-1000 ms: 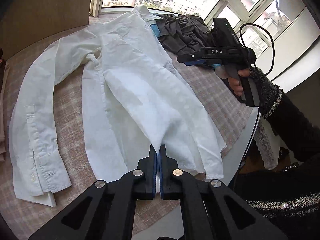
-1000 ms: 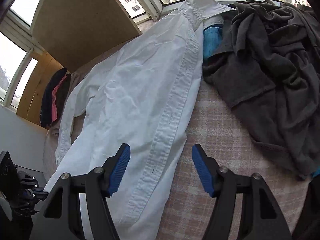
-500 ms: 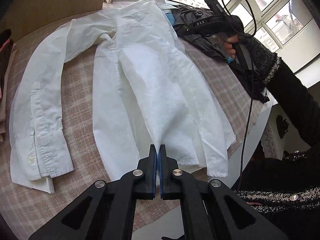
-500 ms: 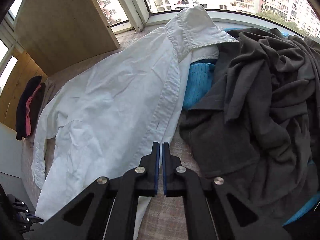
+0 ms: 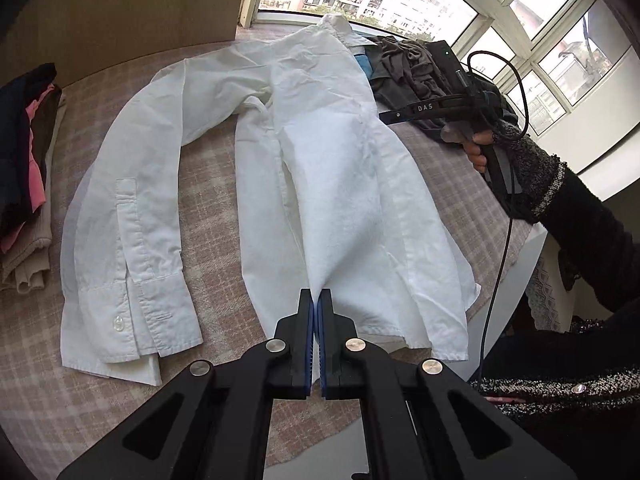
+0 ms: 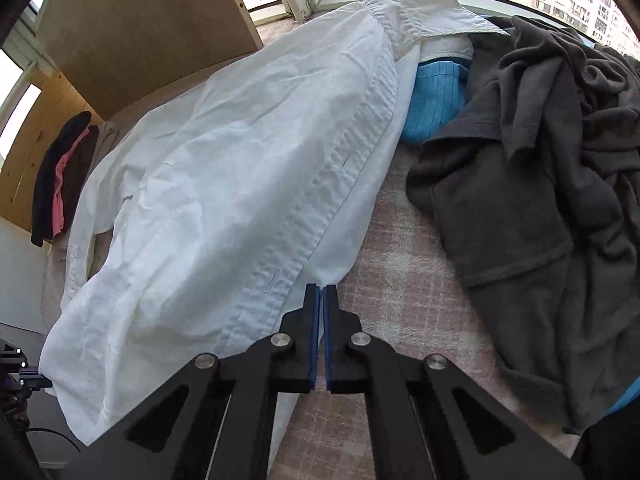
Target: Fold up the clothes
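Right gripper (image 6: 321, 292) went from fingers apart a second ago to fully together half a second back, and now it's clamped on the white dress shirt (image 5: 332, 184) at the placket-side edge, fabric pinched between the blue pads at 6 o'clock of the right wrist view. Left gripper (image 5: 316, 300) unchanged: clamped on a raised ridge of the shirt near the hem, cloth tenting up from the checked tabletop (image 5: 208, 184) into the pads. Meaning, probably: both ends of one front panel are now held, so the lift-and-fold of that side can start; fold itself not yet made.

Shirt lies spread on the tabletop, collar at 12 o'clock by the window, one sleeve running down the 9 o'clock side with cuff at 7 o'clock.

Counts: 1 white shirt, 2 grippers, both gripping it. 1 gray garment (image 6: 540, 168) heaped at 3 o'clock in the right wrist view, apart from the held edge. 1 blue striped garment (image 6: 436, 100) tucked under the collar, touching both. 1 stack of folded clothes (image 5: 24, 152) at 9 o'clock; item count in it unclear.
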The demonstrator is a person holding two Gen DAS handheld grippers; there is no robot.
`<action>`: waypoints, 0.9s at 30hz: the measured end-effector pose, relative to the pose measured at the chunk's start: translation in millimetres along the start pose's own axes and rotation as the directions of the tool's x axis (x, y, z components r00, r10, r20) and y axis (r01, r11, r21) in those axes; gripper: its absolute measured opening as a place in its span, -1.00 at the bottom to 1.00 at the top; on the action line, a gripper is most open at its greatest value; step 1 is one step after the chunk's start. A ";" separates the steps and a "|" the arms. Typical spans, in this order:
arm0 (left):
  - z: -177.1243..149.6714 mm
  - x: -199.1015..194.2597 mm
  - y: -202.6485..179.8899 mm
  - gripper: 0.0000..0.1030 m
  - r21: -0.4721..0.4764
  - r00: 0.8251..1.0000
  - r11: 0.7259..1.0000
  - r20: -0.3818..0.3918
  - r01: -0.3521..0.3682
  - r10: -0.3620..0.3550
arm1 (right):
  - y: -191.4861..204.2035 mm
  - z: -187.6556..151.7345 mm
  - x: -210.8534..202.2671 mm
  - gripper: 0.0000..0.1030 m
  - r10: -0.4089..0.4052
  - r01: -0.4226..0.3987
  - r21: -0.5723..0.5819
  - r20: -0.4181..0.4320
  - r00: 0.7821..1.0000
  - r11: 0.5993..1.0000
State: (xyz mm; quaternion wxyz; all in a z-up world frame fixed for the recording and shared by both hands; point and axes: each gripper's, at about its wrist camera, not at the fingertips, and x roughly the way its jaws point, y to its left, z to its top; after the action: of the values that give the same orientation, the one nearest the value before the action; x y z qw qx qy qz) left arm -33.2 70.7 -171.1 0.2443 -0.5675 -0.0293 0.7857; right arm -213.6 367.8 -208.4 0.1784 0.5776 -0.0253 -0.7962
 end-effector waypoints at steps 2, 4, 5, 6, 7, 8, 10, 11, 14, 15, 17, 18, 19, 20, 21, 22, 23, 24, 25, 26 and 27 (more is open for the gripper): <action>-7.0 7.0 11.5 -0.98 -0.016 0.999 1.000 -0.023 -0.026 0.026 | -6.2 -0.3 -4.2 -0.84 -0.002 0.002 0.020 -0.003 1.000 1.000; -13.7 15.3 21.2 -0.95 -0.034 0.998 0.999 -0.050 -0.036 0.035 | -10.1 -6.6 -6.3 -0.45 0.066 -0.064 0.051 -0.045 0.997 0.997; -16.3 16.7 22.2 -0.91 -0.041 0.998 0.998 -0.052 -0.037 0.035 | -9.9 -11.2 -8.8 -0.38 0.082 -0.079 0.055 -0.051 0.995 0.995; -18.7 16.2 20.7 -0.90 -0.040 0.998 0.998 -0.054 -0.039 0.036 | -8.6 -17.7 -11.4 -0.30 0.086 -0.083 0.047 -0.061 0.994 0.995; -21.3 12.3 15.9 -0.88 -0.024 0.998 0.999 -0.045 -0.041 0.040 | -7.1 -24.6 -14.0 -0.23 0.088 -0.085 0.036 -0.071 0.994 0.996; -23.8 8.4 10.9 -0.84 -0.006 0.998 0.999 -0.037 -0.043 0.043 | -5.2 -32.0 -15.6 -0.20 0.093 -0.091 0.030 -0.089 0.992 0.995; -31.0 -4.8 -5.6 -0.69 0.060 0.998 0.997 -0.015 -0.054 0.055 | -1.9 -53.1 -21.8 -0.20 0.122 -0.119 0.032 -0.112 0.986 0.992; -34.6 -7.8 -12.6 -0.60 0.089 0.998 0.994 -0.017 -0.064 0.066 | -0.3 -63.9 -24.9 -0.20 0.137 -0.134 0.034 -0.122 0.983 0.990; -45.4 -8.2 -30.0 -0.56 0.167 0.993 0.980 -0.042 -0.106 0.115 | 4.4 -102.0 -32.8 -0.19 0.188 -0.181 0.058 -0.161 0.969 0.982; -48.1 -3.1 -36.7 -0.56 0.212 0.988 0.968 -0.055 -0.132 0.147 | 6.1 -115.1 -35.2 -0.19 0.201 -0.192 0.067 -0.172 0.964 0.979; -53.2 4.0 -47.4 -0.56 0.296 0.979 0.940 -0.060 -0.167 0.193 | 9.8 -139.9 -37.6 -0.18 0.253 -0.233 0.117 -0.197 0.947 0.965; -55.5 7.3 -52.0 -0.56 0.339 0.975 0.924 -0.061 -0.179 0.212 | 11.6 -152.3 -38.7 -0.18 0.279 -0.253 0.144 -0.208 0.937 0.957; -55.3 11.9 -53.8 -0.52 0.361 0.972 0.914 -0.065 -0.186 0.224 | 14.7 -162.3 -39.6 -0.18 0.308 -0.277 0.164 -0.213 0.927 0.947; -53.0 17.4 -51.2 -0.43 0.360 0.973 0.916 -0.076 -0.178 0.219 | 19.3 -171.7 -40.3 -0.18 0.333 -0.299 0.176 -0.217 0.918 0.938; -50.7 23.0 -48.4 -0.39 0.359 0.973 0.918 -0.087 -0.170 0.214 | 24.5 -179.1 -40.4 -0.17 0.340 -0.306 0.173 -0.224 0.913 0.936; -48.3 28.5 -45.6 -0.36 0.357 0.973 0.920 -0.098 -0.161 0.209 | 29.7 -185.6 -39.8 -0.17 0.337 -0.303 0.168 -0.231 0.913 0.938; -46.0 34.1 -42.8 -0.36 0.355 0.973 0.922 -0.109 -0.153 0.203 | 34.9 -192.0 -39.0 -0.16 0.332 -0.300 0.162 -0.238 0.913 0.940; -43.7 39.6 -40.1 -0.36 0.354 0.973 0.924 -0.120 -0.145 0.198 | 38.7 -196.0 -39.8 -0.16 0.333 -0.303 0.155 -0.229 0.915 0.940; -41.8 45.0 -36.1 -0.37 0.348 0.972 0.928 -0.135 -0.136 0.194 | 41.8 -198.4 -41.1 -0.16 0.344 -0.316 0.153 -0.222 0.913 0.937; -40.0 50.4 -32.2 -0.42 0.342 0.970 0.931 -0.151 -0.128 0.189 | 44.8 -200.6 -42.4 -0.16 0.356 -0.330 0.151 -0.215 0.909 0.932; -38.5 53.2 -28.9 -0.50 0.333 0.971 0.936 -0.164 -0.110 0.173 | 47.1 -200.6 -46.0 -0.28 0.362 -0.338 0.145 -0.200 0.911 0.930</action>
State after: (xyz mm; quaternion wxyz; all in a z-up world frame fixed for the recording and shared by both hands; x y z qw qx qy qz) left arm -0.8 109.4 -222.0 0.2778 -0.5933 0.1639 0.7375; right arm -2.9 371.5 -221.4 0.2886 0.6581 -0.1509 -0.6788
